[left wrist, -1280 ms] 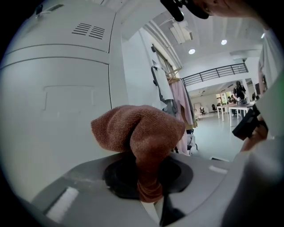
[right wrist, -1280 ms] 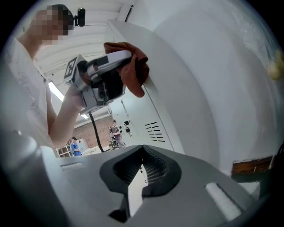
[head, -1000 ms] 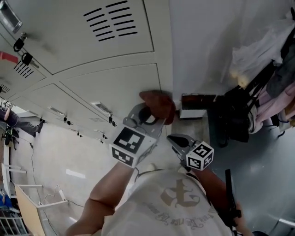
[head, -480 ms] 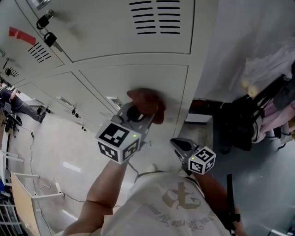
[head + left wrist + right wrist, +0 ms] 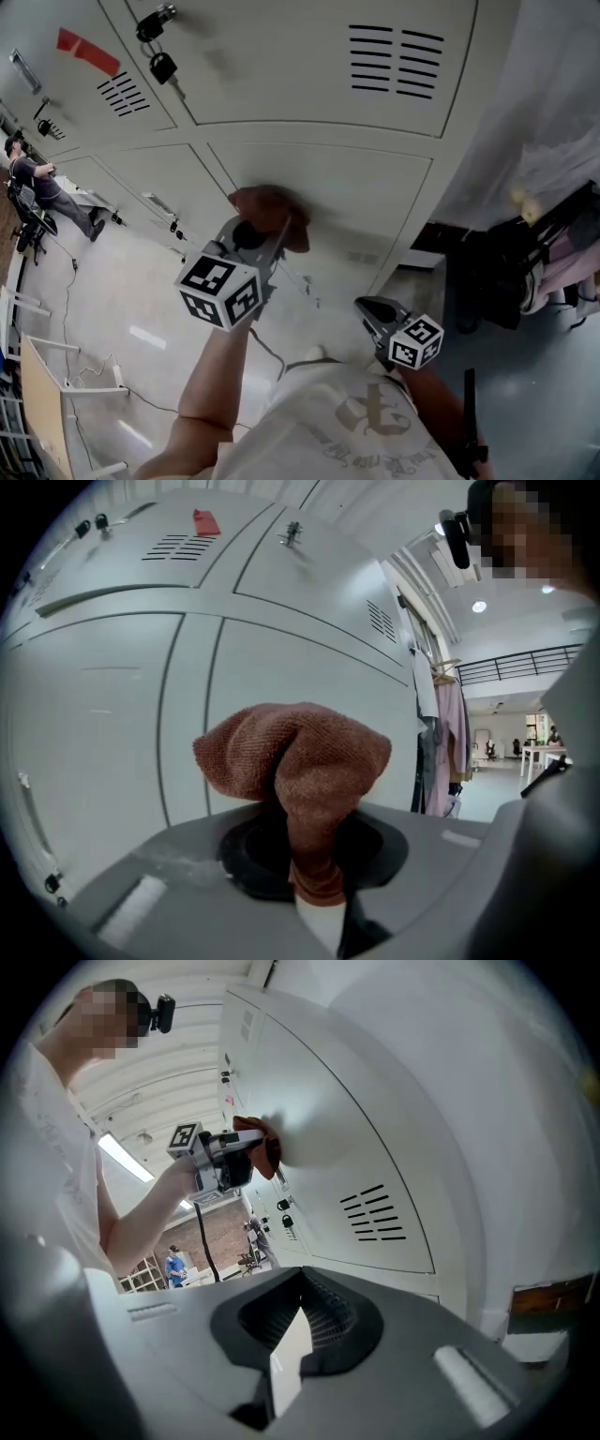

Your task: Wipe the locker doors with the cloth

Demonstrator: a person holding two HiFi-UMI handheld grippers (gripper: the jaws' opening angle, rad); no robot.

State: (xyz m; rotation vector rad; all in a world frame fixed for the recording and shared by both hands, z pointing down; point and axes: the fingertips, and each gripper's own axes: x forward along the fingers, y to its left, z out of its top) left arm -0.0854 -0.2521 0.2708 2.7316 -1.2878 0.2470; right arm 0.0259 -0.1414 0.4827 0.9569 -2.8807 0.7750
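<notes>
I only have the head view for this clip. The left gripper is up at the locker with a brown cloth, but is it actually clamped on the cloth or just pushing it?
Observer: Clamped. In the left gripper view, the left gripper has its jaws closed on the lower end of the cloth, and the rest bunches out above them.
Operator: And the right gripper, holding anything?
Observer: No. The right gripper view shows the right gripper with its jaws together and nothing between them.
Operator: Is the cloth actually on the door?
Observer: Seen side-on from the right gripper view, it appears pressed against the locker door, with no gap showing.
</notes>
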